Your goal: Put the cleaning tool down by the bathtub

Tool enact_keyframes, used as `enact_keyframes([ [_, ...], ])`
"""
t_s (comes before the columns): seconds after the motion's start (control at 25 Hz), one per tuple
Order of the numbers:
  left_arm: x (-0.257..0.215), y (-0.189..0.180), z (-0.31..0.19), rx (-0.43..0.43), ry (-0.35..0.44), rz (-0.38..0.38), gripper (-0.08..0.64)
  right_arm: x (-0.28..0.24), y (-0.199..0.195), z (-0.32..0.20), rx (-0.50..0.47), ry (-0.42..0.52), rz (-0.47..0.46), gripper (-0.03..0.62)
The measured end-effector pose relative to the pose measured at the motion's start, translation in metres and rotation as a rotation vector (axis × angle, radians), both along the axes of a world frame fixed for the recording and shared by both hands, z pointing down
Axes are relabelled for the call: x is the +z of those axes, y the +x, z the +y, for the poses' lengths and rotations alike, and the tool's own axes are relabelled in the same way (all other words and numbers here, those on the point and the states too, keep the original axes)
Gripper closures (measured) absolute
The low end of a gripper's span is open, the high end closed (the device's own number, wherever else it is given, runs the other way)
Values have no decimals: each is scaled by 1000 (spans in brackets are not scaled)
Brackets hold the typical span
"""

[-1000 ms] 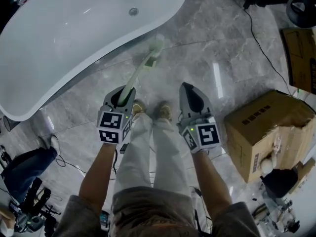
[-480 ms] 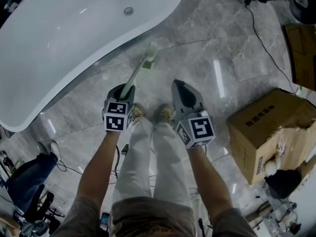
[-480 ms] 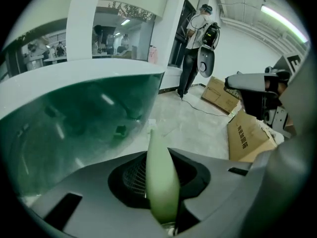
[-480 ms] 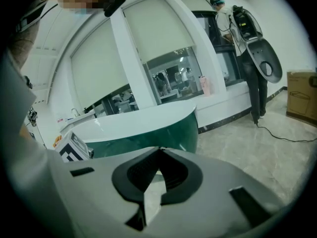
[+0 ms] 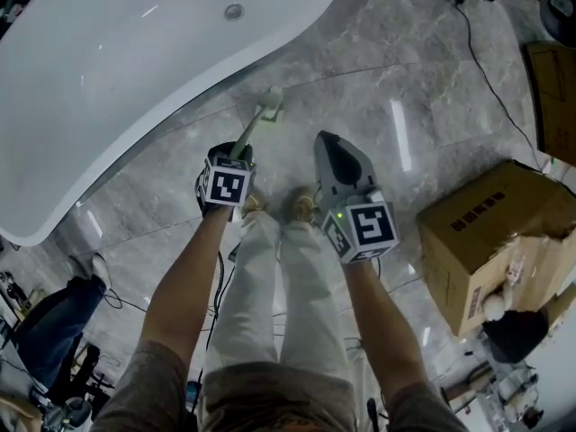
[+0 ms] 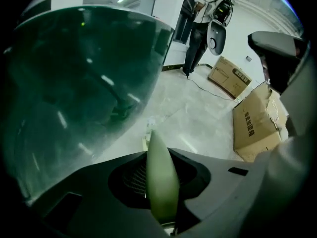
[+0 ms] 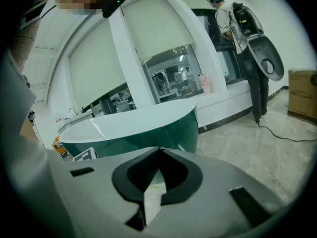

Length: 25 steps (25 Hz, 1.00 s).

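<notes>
The cleaning tool is a pale green long-handled brush (image 5: pixel 256 126). Its head (image 5: pixel 273 103) is down at the marble floor, just in front of the white bathtub (image 5: pixel 117 70); I cannot tell if it touches the floor. My left gripper (image 5: pixel 238 154) is shut on the handle's near end. In the left gripper view the handle (image 6: pixel 161 177) runs out between the jaws toward the head (image 6: pixel 148 132), beside the tub's dark green outer wall (image 6: pixel 74 83). My right gripper (image 5: pixel 329 142) hangs to the right of the brush, shut and holding nothing, its tips meeting (image 7: pixel 159 149).
A torn cardboard box (image 5: pixel 490 241) stands at the right, and another box (image 5: pixel 553 97) lies farther back. A black cable (image 5: pixel 490 88) crosses the floor. My own shoes (image 5: pixel 301 207) are between the grippers. A person stands at the back (image 6: pixel 198 19).
My left gripper has tipped forward and down, carrying the brush head lower and closer to the tub's foot. The right gripper has shifted only slightly.
</notes>
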<state>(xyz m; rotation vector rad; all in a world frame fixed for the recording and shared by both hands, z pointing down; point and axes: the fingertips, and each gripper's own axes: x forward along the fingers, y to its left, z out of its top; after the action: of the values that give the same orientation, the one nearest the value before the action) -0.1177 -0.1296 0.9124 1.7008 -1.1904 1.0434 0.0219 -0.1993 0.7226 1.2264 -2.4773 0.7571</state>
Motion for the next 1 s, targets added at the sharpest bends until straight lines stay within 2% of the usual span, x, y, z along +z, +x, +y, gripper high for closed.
enact_keyframes([
  [0.12, 15, 3, 1, 7, -93, -5, 465, 4, -1, -4, 0, -10, -1, 592],
  [0.32, 32, 3, -7, 17, -179, -51, 465, 9, 1, -9, -9, -24, -5, 592],
  [0.44, 42, 7, -13, 43, -219, -63, 465, 12, 2, -12, -19, -34, -8, 592],
  [0.6, 53, 10, -23, 23, -276, -74, 465, 18, 3, -10, -33, -47, -17, 592],
  [0.84, 69, 17, -33, 42, -359, -123, 466, 28, 7, -6, -33, -65, -26, 592],
  [1.0, 76, 23, -36, 32, -390, -133, 466, 32, 13, -8, -23, -63, -37, 592],
])
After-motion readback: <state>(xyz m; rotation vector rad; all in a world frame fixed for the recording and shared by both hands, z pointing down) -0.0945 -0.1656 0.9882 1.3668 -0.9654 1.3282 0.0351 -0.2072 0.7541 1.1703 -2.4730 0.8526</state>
